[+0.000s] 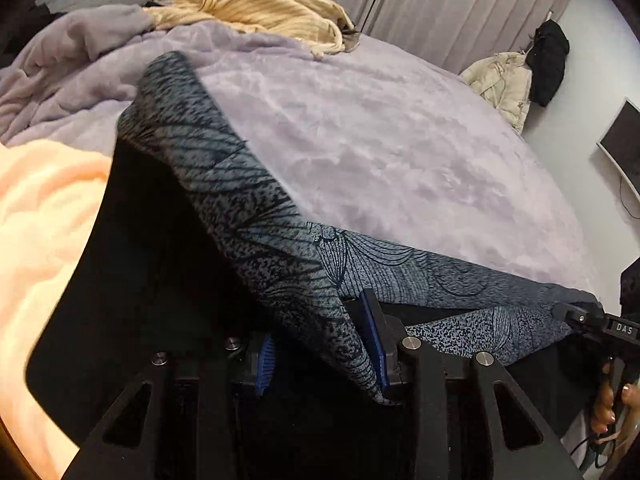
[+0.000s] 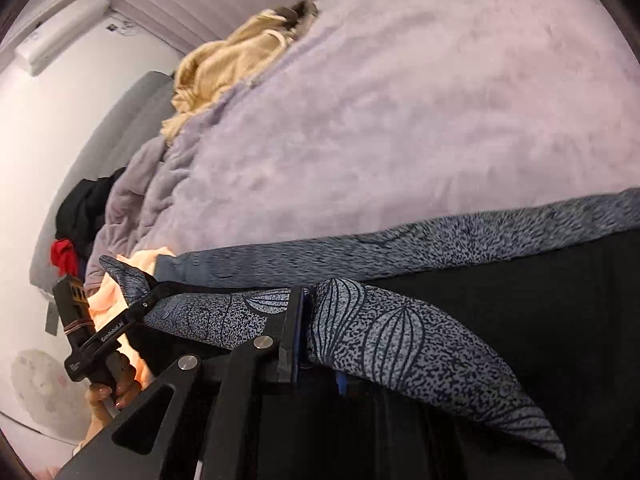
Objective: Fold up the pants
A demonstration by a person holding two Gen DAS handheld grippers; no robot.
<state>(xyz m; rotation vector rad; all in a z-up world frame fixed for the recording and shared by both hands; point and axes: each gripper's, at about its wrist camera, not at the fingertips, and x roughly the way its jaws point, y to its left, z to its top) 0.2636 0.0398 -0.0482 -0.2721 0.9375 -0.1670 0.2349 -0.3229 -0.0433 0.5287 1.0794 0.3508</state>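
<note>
Ahead of me a bed (image 1: 380, 152) fills the room, spread with a plush lilac blanket (image 2: 400, 120) that bunches into folds toward ten o'clock. A tan ribbed garment (image 1: 260, 8) lies heaped at twelve o'clock, with pale vertical blinds (image 1: 460, 12) behind it. At two o'clock a cream jacket (image 1: 504, 80) and a black one (image 1: 550, 62) hang on the white wall, a dark screen (image 1: 622, 144) just below them. A peach blanket (image 1: 44, 248) lies at nine o'clock. The light is soft and even.
</note>
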